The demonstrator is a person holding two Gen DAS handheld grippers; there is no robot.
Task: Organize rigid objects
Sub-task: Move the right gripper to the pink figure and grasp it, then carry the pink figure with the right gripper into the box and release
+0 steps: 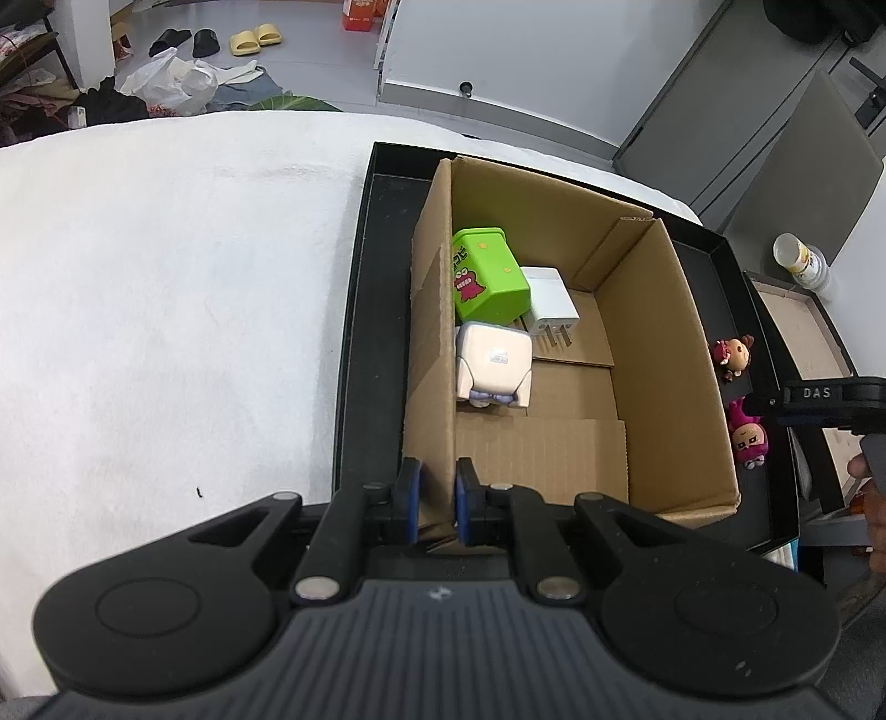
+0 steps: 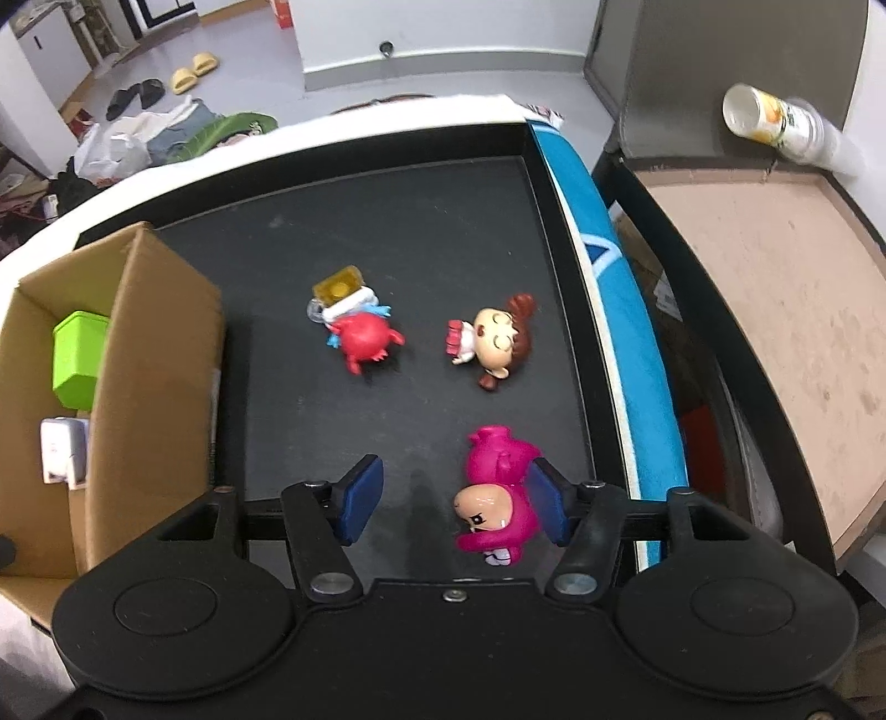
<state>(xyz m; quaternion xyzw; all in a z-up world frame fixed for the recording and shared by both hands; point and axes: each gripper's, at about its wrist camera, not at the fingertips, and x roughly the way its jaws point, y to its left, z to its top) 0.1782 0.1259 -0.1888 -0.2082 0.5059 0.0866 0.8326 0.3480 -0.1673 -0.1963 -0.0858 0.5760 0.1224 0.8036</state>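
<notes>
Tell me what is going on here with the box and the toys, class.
A person holds a gripper in each hand. The left gripper is shut on the cardboard box wall, steadying it. Inside lie a green box, a white charger and a white toy. The right gripper straddles the pink figurine on the black tray, one pad against it, the other apart. The red crab toy and brown-haired figurine wait.

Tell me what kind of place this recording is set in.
Most likely a lived-in home room, perhaps a bedroom. Slippers and a heap of clothes and bags lie on the floor, and the black tray with the cardboard box rests on a white cloth-covered surface like a bed.
</notes>
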